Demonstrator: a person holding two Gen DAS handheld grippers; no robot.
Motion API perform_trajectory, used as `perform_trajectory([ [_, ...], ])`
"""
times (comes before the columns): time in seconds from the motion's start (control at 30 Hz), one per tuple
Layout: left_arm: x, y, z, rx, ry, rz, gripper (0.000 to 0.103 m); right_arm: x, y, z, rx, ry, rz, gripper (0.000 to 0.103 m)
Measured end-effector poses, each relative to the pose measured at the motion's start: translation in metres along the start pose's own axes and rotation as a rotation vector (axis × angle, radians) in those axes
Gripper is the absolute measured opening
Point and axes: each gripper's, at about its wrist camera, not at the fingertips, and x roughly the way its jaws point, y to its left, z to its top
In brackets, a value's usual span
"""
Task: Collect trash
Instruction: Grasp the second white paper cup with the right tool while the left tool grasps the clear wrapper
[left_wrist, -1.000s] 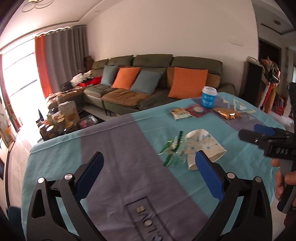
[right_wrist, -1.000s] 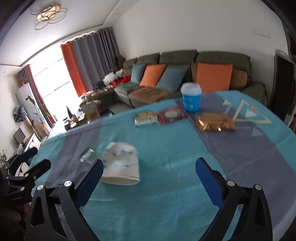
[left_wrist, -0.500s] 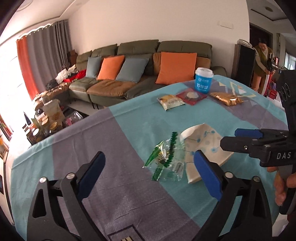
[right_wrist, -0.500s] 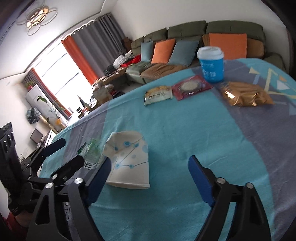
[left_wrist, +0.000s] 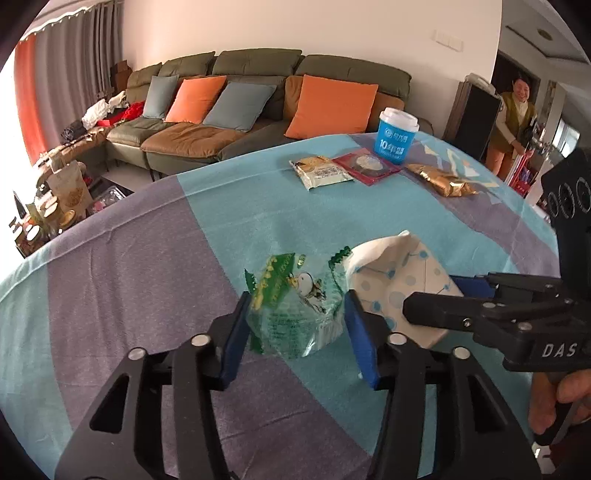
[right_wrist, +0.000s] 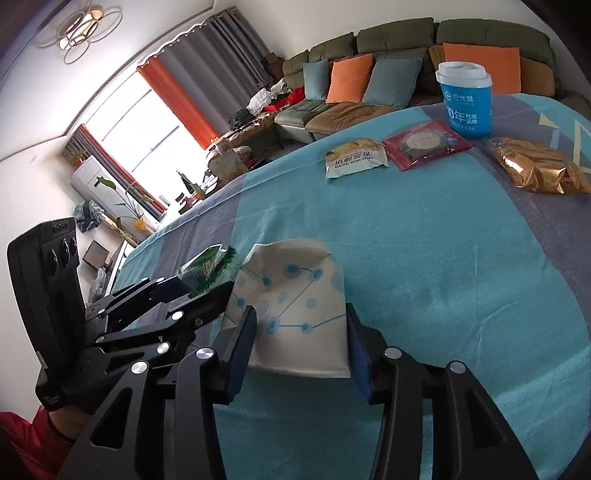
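Both grabs are landing at once! The left gripper (left_wrist: 295, 325) has just been closing, and its blue pads now pinch the crinkly clear-and-green plastic wrapper (left_wrist: 295, 306). The right gripper (right_wrist: 301, 345), jaws likewise just closing, clamps the flattened white paper cup with blue dots (right_wrist: 295, 306). Both pieces lie on the teal-and-grey tablecloth (right_wrist: 443, 258), nothing lifted yet. Left to collect, I'd judge: the foil packets at one o'clock, the glossy gold packet (right_wrist: 539, 170) among them.
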Motion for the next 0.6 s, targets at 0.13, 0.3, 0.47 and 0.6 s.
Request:
perform_trajectory([
  [0.13, -0.003, -0.001, 0.0, -0.003, -0.021, -0.016, 0.019, -0.005, -0.004, 0.0, 0.035, -0.015, 0.023, 0.031],
  [0.3, -0.011, 0.003, -0.001, -0.034, -0.047, -0.022, 0.012, -0.012, -0.002, 0.0, 0.035, -0.038, 0.019, 0.027],
  [0.47, -0.046, 0.005, -0.004, -0.038, -0.119, -0.004, 0.011, -0.027, -0.003, 0.0, 0.052, -0.088, -0.007, 0.022],
  [0.6, -0.09, 0.007, -0.013, -0.034, -0.189, 0.018, 0.011, -0.047, 0.004, -0.002, 0.041, -0.131, -0.023, 0.019],
])
